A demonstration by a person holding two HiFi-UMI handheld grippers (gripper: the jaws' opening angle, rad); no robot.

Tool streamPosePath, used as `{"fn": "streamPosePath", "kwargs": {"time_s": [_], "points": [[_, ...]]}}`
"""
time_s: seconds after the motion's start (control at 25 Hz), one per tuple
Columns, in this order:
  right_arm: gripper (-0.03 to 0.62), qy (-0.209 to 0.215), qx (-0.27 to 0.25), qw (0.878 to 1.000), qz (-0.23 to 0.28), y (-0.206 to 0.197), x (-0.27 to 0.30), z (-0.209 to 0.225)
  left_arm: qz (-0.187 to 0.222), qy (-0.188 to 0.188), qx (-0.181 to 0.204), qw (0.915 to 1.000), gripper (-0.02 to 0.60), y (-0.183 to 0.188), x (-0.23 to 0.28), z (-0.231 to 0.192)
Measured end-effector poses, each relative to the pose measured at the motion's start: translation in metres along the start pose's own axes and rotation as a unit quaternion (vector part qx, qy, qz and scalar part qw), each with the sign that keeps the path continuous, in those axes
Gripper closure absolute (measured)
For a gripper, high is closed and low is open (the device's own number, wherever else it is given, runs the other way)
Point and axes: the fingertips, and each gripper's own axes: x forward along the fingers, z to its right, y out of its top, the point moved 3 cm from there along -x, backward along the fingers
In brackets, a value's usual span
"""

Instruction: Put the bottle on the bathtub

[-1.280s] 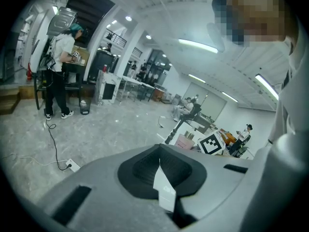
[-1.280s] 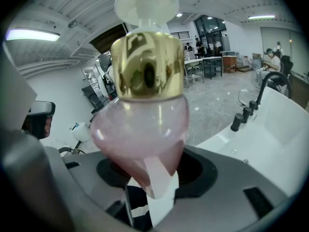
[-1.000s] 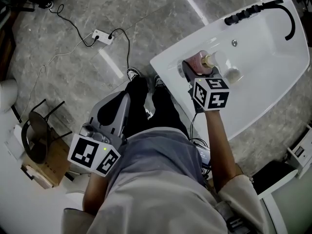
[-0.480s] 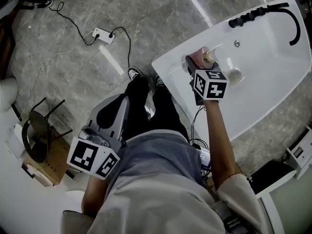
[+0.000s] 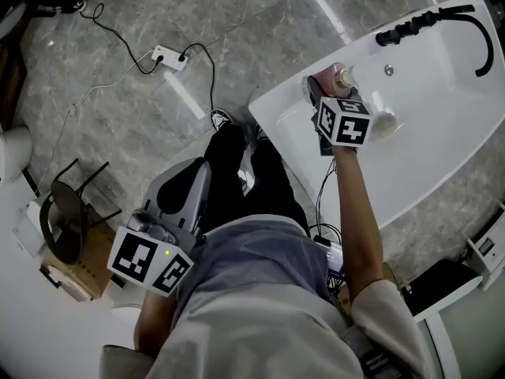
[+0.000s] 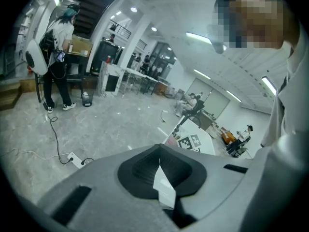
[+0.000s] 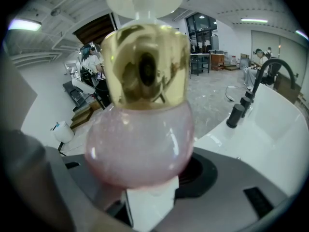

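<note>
- Left hand-held gripper sits low and near, by the person's left hip, above the black trouser legs. Jaws clenched together, nothing between them.
- Right hand-held gripper is reached out far and to the right on an outstretched arm, jaws grasping the bottle.
- Bottle: round, globe-shaped body in translucent pale pink with a faint sparkle; above it a wide, shiny gold collar that mirrors the room; on top a pale, milky cap. The jaws clamp the lower part of the pink globe.
- Bottle position: at the near-left corner of the bathtub, over its broad white rim. Whether its base touches the rim cannot be told.
- Bathtub is white and glossy, and runs far and right from that corner. A row of black tap knobs stands on its far edge, and a curved black spout arches over the basin at far right.
- Far left, on the grey marbled floor: a white power strip with black cables.
</note>
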Motion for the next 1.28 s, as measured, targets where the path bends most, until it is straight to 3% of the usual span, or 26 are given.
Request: {"fn": "streamPosePath", "kwargs": {"time_s": [0.32, 0.8, 1.04, 1.28], "points": [[0.372, 0.002, 0.025, 1.0, 0.015, -0.005, 0.027, 0.002, -0.017, -0.007, 0.001, 0.9998, 0.578, -0.002, 0.005, -0.001], [0.37, -0.02, -0.03, 0.998, 0.054, -0.019, 0.032, -0.002, -0.02, -0.004, -0.003, 0.9998, 0.578, -0.005, 0.009, -0.002], [0.37, -0.033, -0.05, 0.996, 0.06, -0.022, 0.033, -0.008, -0.011, -0.01, 0.002, 0.9999, 0.578, -0.001, 0.009, 0.005], [0.367, -0.009, -0.039, 0.998, 0.058, -0.03, 0.032, -0.015, 0.012, -0.014, 0.01, 0.9998, 0.578, 0.009, 0.008, 0.019]]}}
